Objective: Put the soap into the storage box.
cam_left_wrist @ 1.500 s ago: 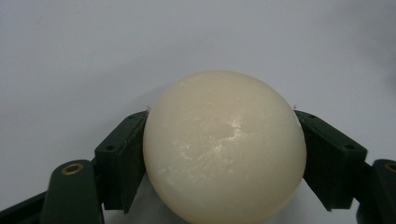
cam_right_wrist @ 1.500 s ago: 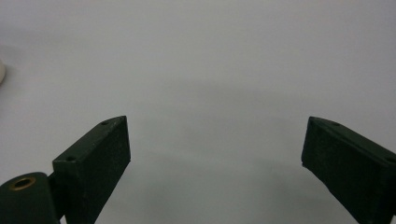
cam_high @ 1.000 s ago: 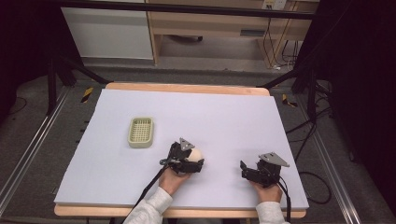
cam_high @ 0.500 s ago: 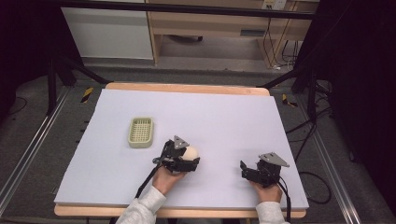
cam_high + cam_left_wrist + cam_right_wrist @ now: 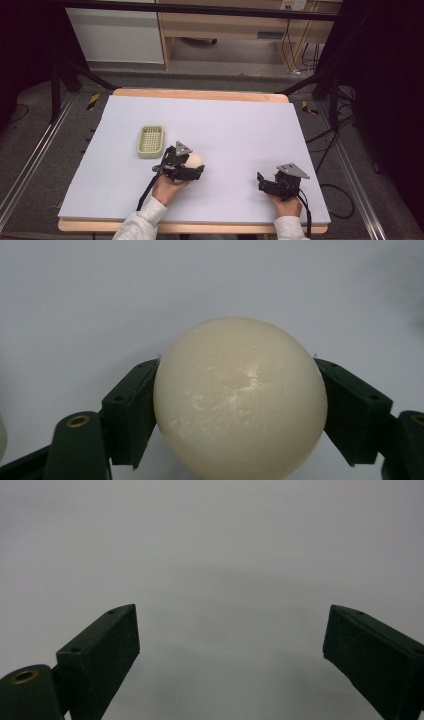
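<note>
- One thing has shifted over the last second: the left claw [image 5: 192, 165] has slid left across the desk [image 5: 240, 130], toward the small pale green basket [image 5: 150, 141], taking the cream-coloured ball [image 5: 193, 161] along.
- Grip looks solid. In the left gripper view the ball [image 5: 240, 400] sits right between the two black jaws, both pressed against its sides, so that claw is closed on it about as far as the ball allows.
- The ball is now near the basket but not in it, off to the basket's right and a bit closer to the person. I can't tell if it's lifted clear of the desk or skimming it.
- The right claw [image 5: 267, 182] hasn't budged: parked at the near right of the desk, jaws spread wide with nothing but bare surface between them in its own view.
- My guess is the ball is headed for the basket and this is the carry, maybe halfway. What's left is a short hop left and a drop.
</note>
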Demonstrator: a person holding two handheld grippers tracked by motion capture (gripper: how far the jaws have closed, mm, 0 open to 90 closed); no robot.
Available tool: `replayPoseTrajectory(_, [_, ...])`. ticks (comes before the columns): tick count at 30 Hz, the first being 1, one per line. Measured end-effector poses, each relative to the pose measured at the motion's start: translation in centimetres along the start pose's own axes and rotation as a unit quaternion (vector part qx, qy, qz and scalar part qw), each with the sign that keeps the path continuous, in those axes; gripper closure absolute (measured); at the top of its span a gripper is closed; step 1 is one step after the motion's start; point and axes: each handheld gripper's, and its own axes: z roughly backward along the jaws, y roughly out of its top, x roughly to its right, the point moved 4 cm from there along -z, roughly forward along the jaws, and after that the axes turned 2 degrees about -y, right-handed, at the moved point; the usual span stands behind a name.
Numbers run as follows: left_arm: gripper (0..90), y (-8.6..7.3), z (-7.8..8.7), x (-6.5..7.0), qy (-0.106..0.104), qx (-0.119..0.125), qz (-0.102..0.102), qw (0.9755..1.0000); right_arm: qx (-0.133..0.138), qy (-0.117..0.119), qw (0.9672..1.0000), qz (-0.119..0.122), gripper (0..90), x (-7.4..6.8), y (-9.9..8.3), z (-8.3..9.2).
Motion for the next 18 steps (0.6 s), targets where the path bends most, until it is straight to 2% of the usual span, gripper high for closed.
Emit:
replayPoseTrajectory(14, [23.5, 0.3, 1.7, -1.9, 0.012, 0.006, 0.003, 0.9999, -0.001, 0.001, 1.0000, 0.000, 8.4, 0.0, 0.0, 0.0])
replayPoseTrajectory(18, [23.6, 0.6, 2.5, -2.9, 0.018, 0.011, 0.006, 0.9998, -0.001, 0.000, 1.0000, -0.001, 8.4, 0.0, 0.0, 0.0])
